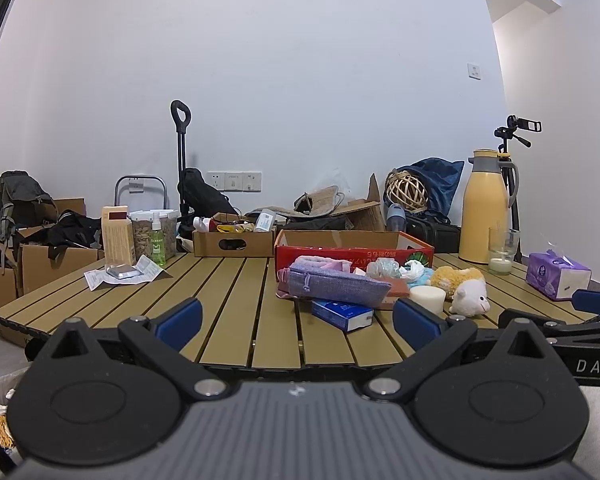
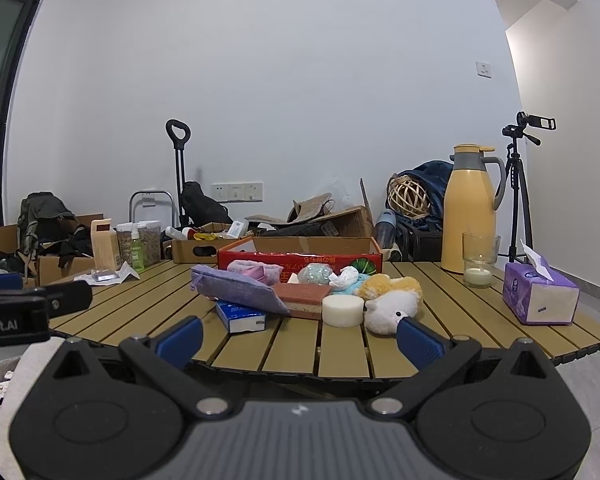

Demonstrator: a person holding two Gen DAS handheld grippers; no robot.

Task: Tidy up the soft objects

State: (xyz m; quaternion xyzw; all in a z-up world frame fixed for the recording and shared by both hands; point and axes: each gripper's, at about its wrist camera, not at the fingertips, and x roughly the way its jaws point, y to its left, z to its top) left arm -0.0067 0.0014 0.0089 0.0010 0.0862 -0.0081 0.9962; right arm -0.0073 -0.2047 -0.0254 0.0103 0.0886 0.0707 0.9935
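A pile of soft objects lies mid-table: a purple cloth pouch [image 1: 340, 286] [image 2: 240, 292], a pink fluffy item [image 2: 254, 271], a white and yellow plush sheep [image 1: 466, 288] [image 2: 392, 300], a white foam cylinder [image 1: 428, 298] [image 2: 342, 310] and a blue tissue pack [image 1: 342, 314] [image 2: 240, 316]. A red cardboard box [image 1: 352, 250] [image 2: 300, 258] stands open behind them. My left gripper [image 1: 298, 322] is open and empty at the table's near edge. My right gripper [image 2: 300, 338] is open and empty, close before the sheep.
A purple tissue box [image 2: 540, 294], a glass with a candle [image 2: 478, 266] and a yellow thermos [image 2: 470, 208] stand at the right. Jars, a green spray bottle [image 1: 158, 240] and papers sit at the back left. A brown cardboard box [image 1: 232, 240] stands behind.
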